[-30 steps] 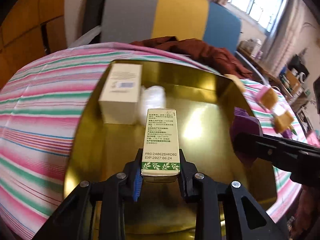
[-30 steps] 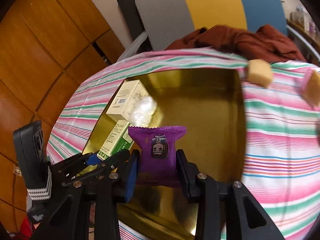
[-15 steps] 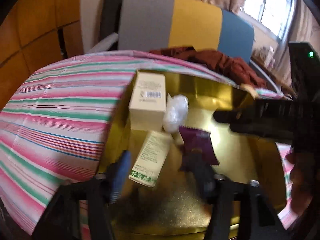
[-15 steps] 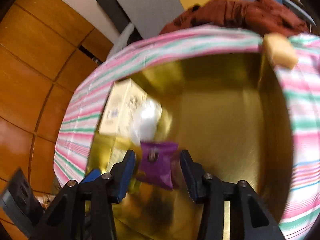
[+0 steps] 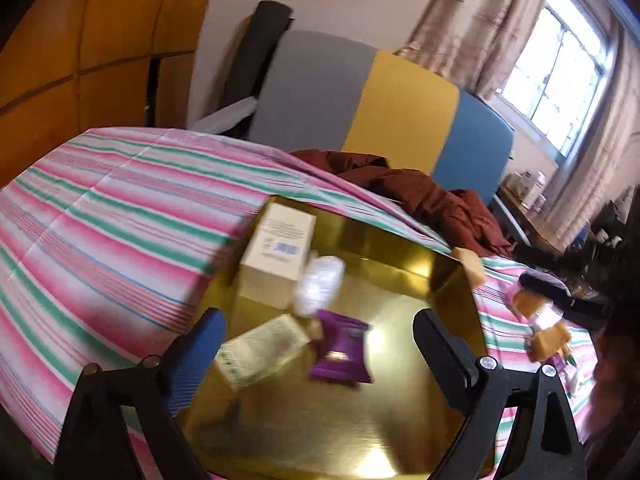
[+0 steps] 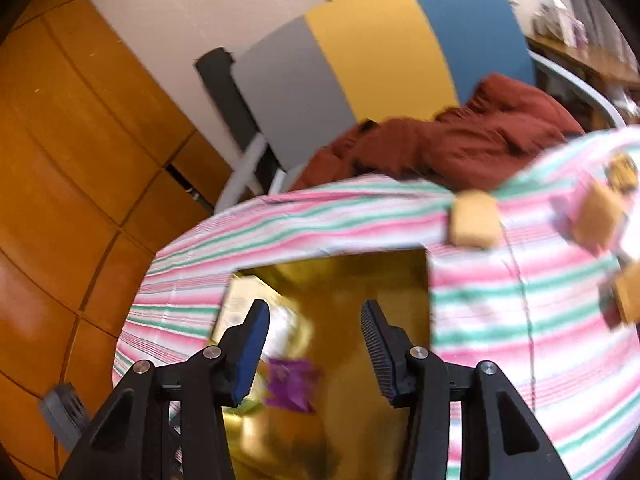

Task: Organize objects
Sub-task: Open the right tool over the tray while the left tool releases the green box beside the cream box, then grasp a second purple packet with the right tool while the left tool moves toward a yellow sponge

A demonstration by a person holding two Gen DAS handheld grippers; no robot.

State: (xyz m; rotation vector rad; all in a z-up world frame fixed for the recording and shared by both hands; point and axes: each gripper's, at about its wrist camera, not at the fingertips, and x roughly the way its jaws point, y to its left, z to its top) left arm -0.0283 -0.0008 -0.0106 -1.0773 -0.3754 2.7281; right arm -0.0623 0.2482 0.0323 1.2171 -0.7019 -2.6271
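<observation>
Where the gold tray (image 5: 448,280) sits on the striped tablecloth (image 5: 120,216), four things lie inside it: one purple packet (image 5: 340,354), one green-and-white carton (image 5: 260,350), one cream box (image 5: 278,248) and one clear crumpled wrapper (image 5: 318,284). In the left wrist view the purple packet lies flat near the tray's middle, its long axis running roughly away from the camera with a slight lean. The green-and-white carton lies just beside it on the left, long axis slanting from lower left to upper right, its upper end close to the packet's top. The cream box stands in the tray's far left corner, with the wrapper against its right side.

The left gripper (image 5: 320,336) is spread wide and holds nothing; packet and carton both show between its fingers, below them on the tray floor. The right gripper (image 6: 312,328) is likewise parted and empty, and the purple packet (image 6: 292,384) lies beneath it, nearer its left finger (image 6: 250,352).

Outside the tray, on the cloth to the right, four tan blocks show in the right wrist view, blurred: one (image 6: 474,220) touching the tray's far right corner, the others (image 6: 596,216) further right. Beyond the table lie a rust-red cloth (image 5: 420,196) and a grey, yellow and blue chair back (image 5: 400,116)
</observation>
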